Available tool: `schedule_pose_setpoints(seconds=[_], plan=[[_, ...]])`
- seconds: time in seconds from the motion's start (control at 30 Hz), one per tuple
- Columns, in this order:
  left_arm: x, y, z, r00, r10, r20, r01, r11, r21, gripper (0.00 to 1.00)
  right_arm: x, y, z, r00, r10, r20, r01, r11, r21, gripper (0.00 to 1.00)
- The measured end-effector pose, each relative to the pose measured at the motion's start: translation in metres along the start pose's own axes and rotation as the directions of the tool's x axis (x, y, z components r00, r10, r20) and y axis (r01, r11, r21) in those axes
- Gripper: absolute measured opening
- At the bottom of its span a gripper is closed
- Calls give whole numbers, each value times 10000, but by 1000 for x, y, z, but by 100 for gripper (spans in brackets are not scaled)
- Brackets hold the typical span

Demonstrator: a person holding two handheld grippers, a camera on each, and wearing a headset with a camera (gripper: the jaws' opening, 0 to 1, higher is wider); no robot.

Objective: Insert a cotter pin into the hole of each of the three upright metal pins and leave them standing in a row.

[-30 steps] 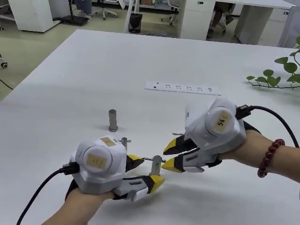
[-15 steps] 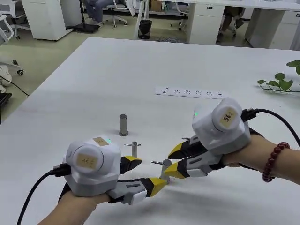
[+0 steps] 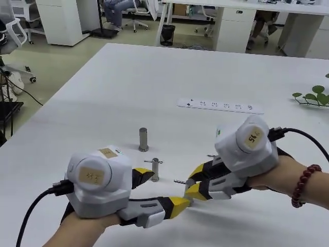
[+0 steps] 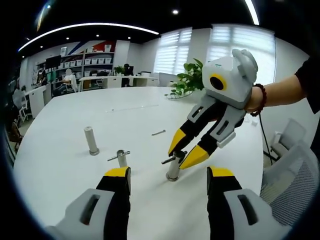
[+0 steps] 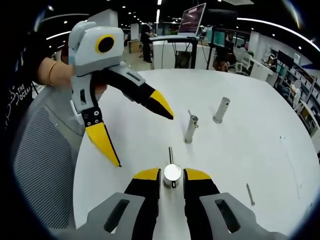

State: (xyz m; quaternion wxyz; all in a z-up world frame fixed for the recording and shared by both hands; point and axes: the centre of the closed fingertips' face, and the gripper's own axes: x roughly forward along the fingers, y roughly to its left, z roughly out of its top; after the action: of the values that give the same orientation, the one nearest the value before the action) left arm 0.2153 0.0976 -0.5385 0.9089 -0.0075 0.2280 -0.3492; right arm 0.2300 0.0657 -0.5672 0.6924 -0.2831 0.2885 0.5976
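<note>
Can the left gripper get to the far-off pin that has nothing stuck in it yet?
Probably yes. The left gripper is open and empty, and bare table leads to the far pin. The middle pin, already fitted, stands close beside that way, so it might get bumped.

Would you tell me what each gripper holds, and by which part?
The right gripper grips the nearest metal pin by its top end; the left gripper is open, holding nothing.
</note>
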Motion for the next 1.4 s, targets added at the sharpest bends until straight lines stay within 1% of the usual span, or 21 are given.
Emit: schedule_pose_setpoints(seconds=[0.17,0.4,0.47,0.5,0.6,0.67,0.8,0.93,1.07,1.13,1.17,1.27,1.4], plan=[[-6,1,1,9999,126,17,-127,9994,325,66,3,1,-1,10000,36,-21,-36,10000,-93,13],[-10,1,-2,9999,107,-86,-102,9982,587,80,4,0,-2,10000,4,-39,-5,9999,-135,11],[-10,2,-2,9999,129,11,-130,9979,628,82,5,0,-2,10000,-3,-36,2,9999,-121,11],[-11,3,0,9996,155,228,-170,9977,656,83,5,0,-3,10000,-7,-43,7,9999,-118,11],[-12,4,1,9994,109,316,-126,9984,557,86,4,-1,-3,10000,-25,-61,24,9999,-149,10],[-12,6,3,9991,184,375,-208,9975,670,88,4,-1,-3,10000,-34,-76,32,9998,-172,9],[-13,11,2,9989,364,303,-387,9961,797,91,3,-1,-3,10000,21,-68,-22,9998,-196,9],[-14,14,1,9989,420,199,-436,9951,888,94,3,-1,-3,10000,73,-52,-73,9999,-82,9],[-14,15,0,9990,428,133,-438,9952,873,99,4,0,-2,9999,117,38,-116,9999,-107,8],[-14,16,-1,9993,374,54,-377,9954,883,99,3,-1,-2,9999,87,53,-87,10000,-15,8],[-14,16,-1,9993,380,56,-383,9954,882,99,3,-1,-3,9999,86,62,-86,9999,125,8],[-14,16,0,9992,401,53,-404,9952,889,99,3,-1,-3,9999,94,111,-97,9997,241,8],[-14,17,0,9990,450,45,-452,9940,994,99,3,-1,-3,9999,139,63,-140,9998,164,8]])
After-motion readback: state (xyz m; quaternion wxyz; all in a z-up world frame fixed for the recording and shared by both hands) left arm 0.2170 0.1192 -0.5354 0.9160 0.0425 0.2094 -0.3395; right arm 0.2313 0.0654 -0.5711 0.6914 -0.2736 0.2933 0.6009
